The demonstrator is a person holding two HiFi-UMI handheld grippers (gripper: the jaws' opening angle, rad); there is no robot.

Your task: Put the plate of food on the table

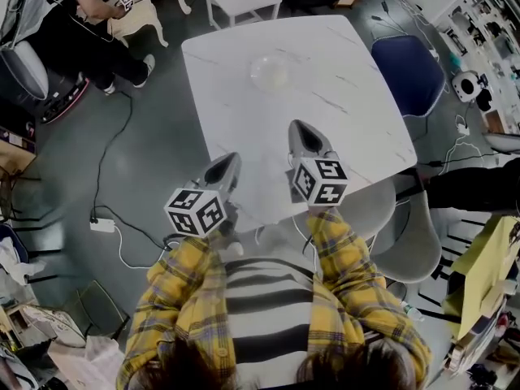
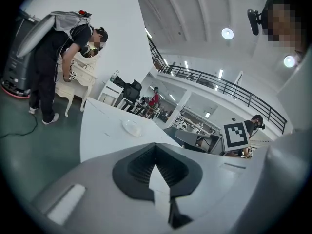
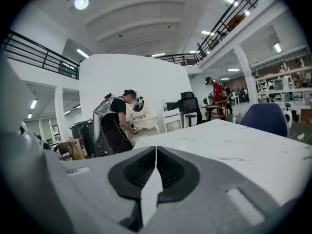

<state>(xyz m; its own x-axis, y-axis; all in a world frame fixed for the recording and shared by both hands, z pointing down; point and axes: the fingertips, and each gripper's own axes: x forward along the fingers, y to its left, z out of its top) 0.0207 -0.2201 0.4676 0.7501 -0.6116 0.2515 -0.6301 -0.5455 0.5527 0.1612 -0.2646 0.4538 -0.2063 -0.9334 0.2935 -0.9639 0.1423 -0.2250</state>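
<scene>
Clear round shallow plate (image 1: 270, 72) already sits on the white marble-top counter (image 1: 357, 104), in the counter's far half, roughly centred across its width and well in from every edge. It's too pale and small to tell whether there's any food on it. Left hand-held gripper (image 1: 230, 159) hangs at the counter's near edge, towards the near-left corner, jaws together with nothing between them. Right hand-held gripper (image 1: 299, 127) is over the counter's near half, jaws also pressed together and empty. Both are well apart from the plate. My read: placement looks done, so this is the let-go/retreat end of the task, not a carry. If anything remains, it's pulling both grippers back off the counter's near edge without dragging across the top. If the plate needs repositioning, the next move calls for opening a jaw pair first, then reaching towards the counter's far half and taking the rim level. Dark blue chair (image 1: 410, 67) sits at the counter's right side, out of the way.
</scene>
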